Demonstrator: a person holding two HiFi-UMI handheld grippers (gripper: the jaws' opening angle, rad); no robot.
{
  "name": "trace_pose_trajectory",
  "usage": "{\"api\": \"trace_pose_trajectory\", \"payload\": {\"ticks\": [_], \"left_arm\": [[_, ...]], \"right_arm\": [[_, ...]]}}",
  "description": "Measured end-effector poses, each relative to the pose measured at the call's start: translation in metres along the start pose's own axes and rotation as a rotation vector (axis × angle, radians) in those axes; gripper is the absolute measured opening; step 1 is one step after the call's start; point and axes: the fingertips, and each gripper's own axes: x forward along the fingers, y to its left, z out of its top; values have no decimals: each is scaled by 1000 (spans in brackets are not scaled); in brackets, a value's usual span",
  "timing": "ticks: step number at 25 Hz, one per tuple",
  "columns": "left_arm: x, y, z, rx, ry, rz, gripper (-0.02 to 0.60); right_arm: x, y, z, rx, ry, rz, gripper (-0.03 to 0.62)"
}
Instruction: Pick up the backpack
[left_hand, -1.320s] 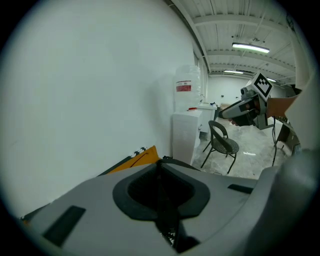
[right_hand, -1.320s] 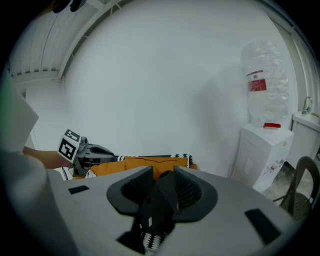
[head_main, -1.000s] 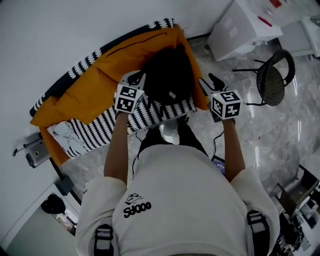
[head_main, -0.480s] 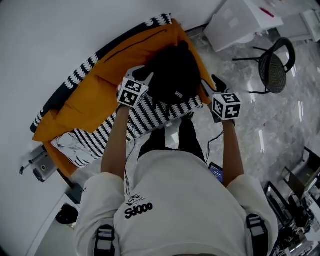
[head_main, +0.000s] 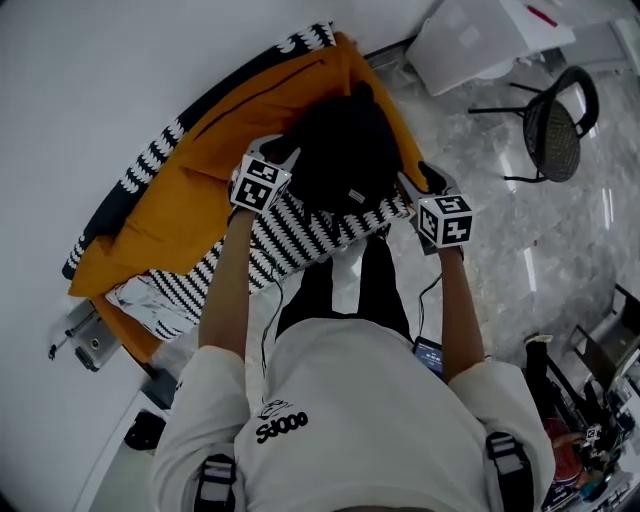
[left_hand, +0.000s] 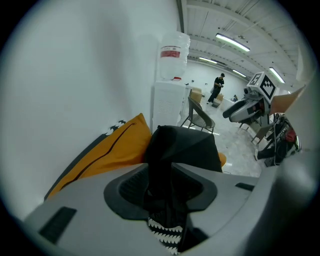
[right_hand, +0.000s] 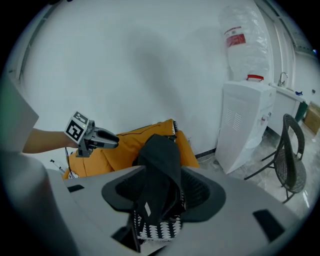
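Note:
A black backpack (head_main: 340, 150) lies on a black-and-white striped cloth (head_main: 320, 232) over an orange sofa (head_main: 190, 205). My left gripper (head_main: 283, 150) is at its left side and my right gripper (head_main: 418, 182) at its right side. In the left gripper view a narrow fold of the black backpack (left_hand: 185, 147) stands between the open jaws of the left gripper (left_hand: 167, 192). The right gripper view shows the backpack's (right_hand: 160, 155) edge between the wide open jaws of the right gripper (right_hand: 160, 197). Both pairs of jaws have just been opening. I see no pad pressing on the fabric.
The sofa stands against a white wall (head_main: 90, 90). A white water dispenser (right_hand: 245, 120) and a black mesh chair (head_main: 555, 135) stand to the right on the marble floor (head_main: 520, 260). The person's legs (head_main: 345, 285) touch the sofa's front edge.
Both grippers have come down and forward onto the backpack's sides. The left one's marker cube moved closer to the backpack.

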Motion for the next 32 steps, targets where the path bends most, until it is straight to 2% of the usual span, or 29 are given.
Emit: {"api": "trace_pose_trajectory", "payload": {"ticks": [7, 14, 20, 26, 32], "left_arm": [[44, 8, -17, 11, 74, -63, 180], [85, 18, -31, -6, 107, -93, 206], [121, 30, -35, 16, 137, -106, 219], [158, 34, -41, 45, 150, -159, 242], [173, 39, -31, 93, 138, -206, 272]], "right_arm": [[34, -16, -29, 37, 65, 13, 213], [71, -33, -49, 82, 116, 6, 218], [99, -52, -60, 106, 152, -15, 218], [116, -59, -66, 123, 150, 24, 218], [137, -52, -65, 95, 154, 110, 218]]}}
